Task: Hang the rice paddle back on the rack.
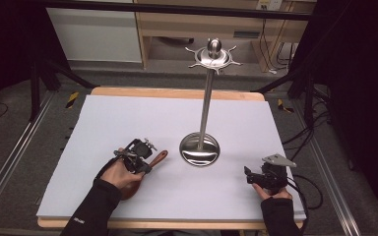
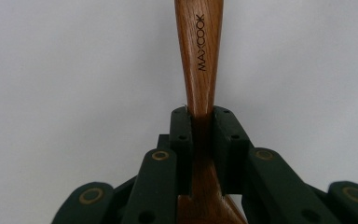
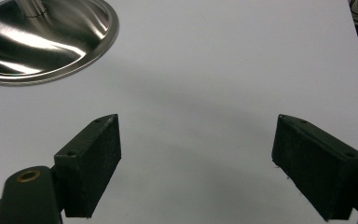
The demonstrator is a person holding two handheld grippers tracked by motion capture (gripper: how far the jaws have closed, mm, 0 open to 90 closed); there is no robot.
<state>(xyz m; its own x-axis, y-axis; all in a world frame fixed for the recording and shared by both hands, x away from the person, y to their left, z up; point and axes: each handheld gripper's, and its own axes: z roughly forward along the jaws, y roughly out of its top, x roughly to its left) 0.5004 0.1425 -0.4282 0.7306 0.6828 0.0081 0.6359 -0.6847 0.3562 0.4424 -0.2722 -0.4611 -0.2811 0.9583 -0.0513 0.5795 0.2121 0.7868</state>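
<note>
The one readable text is the brand name "MAXCOOK", printed in dark capital letters running lengthwise along the brown wooden handle [image 2: 199, 56] in the left gripper view; a small white mark on the person's left sleeve [image 1: 78, 221] is illegible.

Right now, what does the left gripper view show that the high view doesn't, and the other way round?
Left gripper view alone: the MAXCOOK lettering on the wooden spoon, and the two jaws closed against its narrow neck.

High view alone: the steel stand with its tall pole and hooked crown, the right gripper with its jaws apart over the sheet, both forearms, and the floor beyond the table.

Both: the spoon's brown handle held in the left gripper, lying over the white sheet.
</note>
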